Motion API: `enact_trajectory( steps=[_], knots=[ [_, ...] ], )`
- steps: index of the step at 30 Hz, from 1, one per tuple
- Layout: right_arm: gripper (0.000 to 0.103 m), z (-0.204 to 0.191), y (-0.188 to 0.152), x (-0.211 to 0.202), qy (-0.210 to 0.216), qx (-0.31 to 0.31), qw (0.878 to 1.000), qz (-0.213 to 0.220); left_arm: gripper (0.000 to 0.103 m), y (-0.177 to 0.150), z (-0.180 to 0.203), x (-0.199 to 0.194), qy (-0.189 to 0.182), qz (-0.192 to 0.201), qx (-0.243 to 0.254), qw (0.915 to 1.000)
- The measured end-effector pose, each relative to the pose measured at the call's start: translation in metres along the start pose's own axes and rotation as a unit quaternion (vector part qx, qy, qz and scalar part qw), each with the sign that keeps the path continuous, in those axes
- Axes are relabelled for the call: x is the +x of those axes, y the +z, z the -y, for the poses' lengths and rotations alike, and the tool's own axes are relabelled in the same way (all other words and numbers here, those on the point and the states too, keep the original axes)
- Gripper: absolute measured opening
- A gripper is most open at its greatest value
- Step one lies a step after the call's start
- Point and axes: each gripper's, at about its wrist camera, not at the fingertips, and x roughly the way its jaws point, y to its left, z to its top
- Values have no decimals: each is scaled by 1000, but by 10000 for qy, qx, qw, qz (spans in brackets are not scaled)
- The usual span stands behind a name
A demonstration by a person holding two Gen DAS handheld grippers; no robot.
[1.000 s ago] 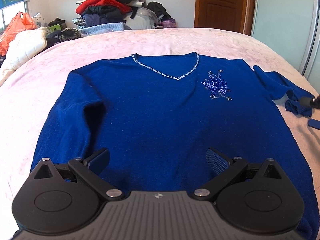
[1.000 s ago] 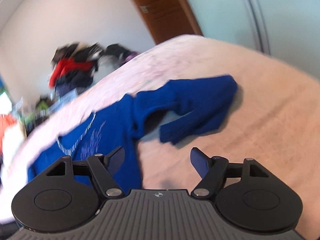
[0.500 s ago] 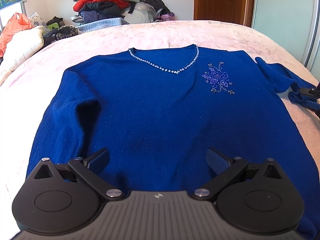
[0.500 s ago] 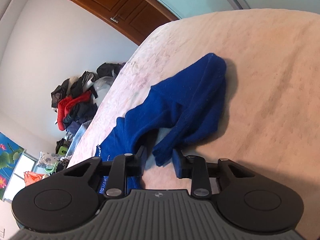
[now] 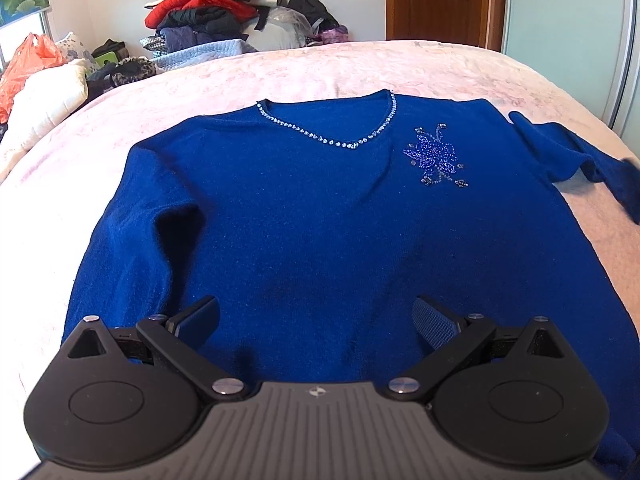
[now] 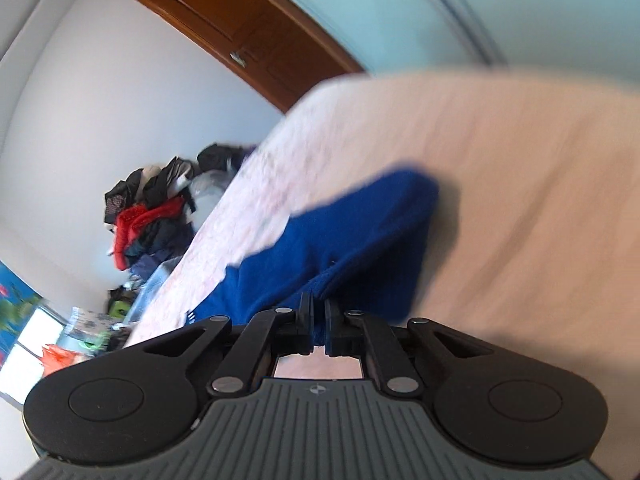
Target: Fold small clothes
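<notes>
A bedroom: a pink bed point(image 5: 420, 68) fills both views, with a heap of clothes point(image 5: 224, 12) against the far wall and a brown door point(image 5: 436, 0) beyond the bed's far side. A blue sweater point(image 5: 320, 232) lies face up and flat, spread ahead of the left gripper point(image 5: 316, 316), neckline farthest from it. That gripper hangs over the hem with its jaws wide and nothing between them. One sleeve point(image 5: 132, 248) lies along the body on that gripper's left. The other sleeve point(image 6: 340, 248) trails out loose on the bed, away from the body. The right gripper point(image 6: 318, 320) has just been closing and now pinches that sleeve's cuff, the blue knit caught between its nearly shut jaws.

The folding looks barely begun. The sweater is laid out, but no fold shows in the body. The first step in hand seems to be bringing the loose sleeve in across the chest. After that, judging by how it lies, the other sleeve and the body folds all remain.
</notes>
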Motion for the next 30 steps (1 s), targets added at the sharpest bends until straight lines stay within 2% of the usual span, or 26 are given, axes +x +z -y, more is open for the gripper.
enact_trajectory(
  steps=[4,7,11,14,17,18,19,20,21,23,25,26,27,28,30],
  knots=[
    [9,2,26,-37,-574,-659,9945,583,103,0,2,-1,-10,4,21,10000],
    [9,8,47,-60,-887,-855,9880,928,103,0,2,-3,7,37,41,10000],
    [8,18,68,-87,-951,-780,9834,1332,103,1,2,-4,20,51,47,10000],
    [9,18,76,-93,-899,-806,9828,1399,103,0,2,-5,15,30,69,10000],
    [28,17,78,-80,-1005,-1086,9837,1023,103,0,2,-5,42,35,89,9999],
    [51,15,76,-73,-1084,-1327,9822,775,103,0,2,-5,48,31,84,9999],
    [62,11,70,-67,-1166,-1632,9779,587,103,0,2,-4,48,21,73,10000],
    [63,6,62,-59,-1299,-2054,9690,451,103,0,3,-3,45,5,65,10000],
    [62,-1,53,-50,-1505,-2560,9544,316,103,0,3,-3,34,-15,66,10000],
    [62,-13,28,-32,-2003,-3627,9100,149,103,0,5,-2,15,-51,113,9999],
    [61,-18,5,-8,-2347,-4551,8589,-74,103,-1,8,-1,16,-58,196,9998],
    [60,-19,-3,1,-2399,-4835,8416,-199,103,-1,9,-2,34,-42,227,9997],
    [60,-20,-10,7,-2398,-4996,8320,-270,103,-1,10,-2,52,-23,243,9997],
    [60,-19,-12,16,-2365,-5049,8296,-288,103,-1,10,-3,61,-12,251,9997],
    [60,-17,-10,29,-2434,-4935,8346,-229,103,-1,10,-2,76,-11,253,9997]
  ],
)
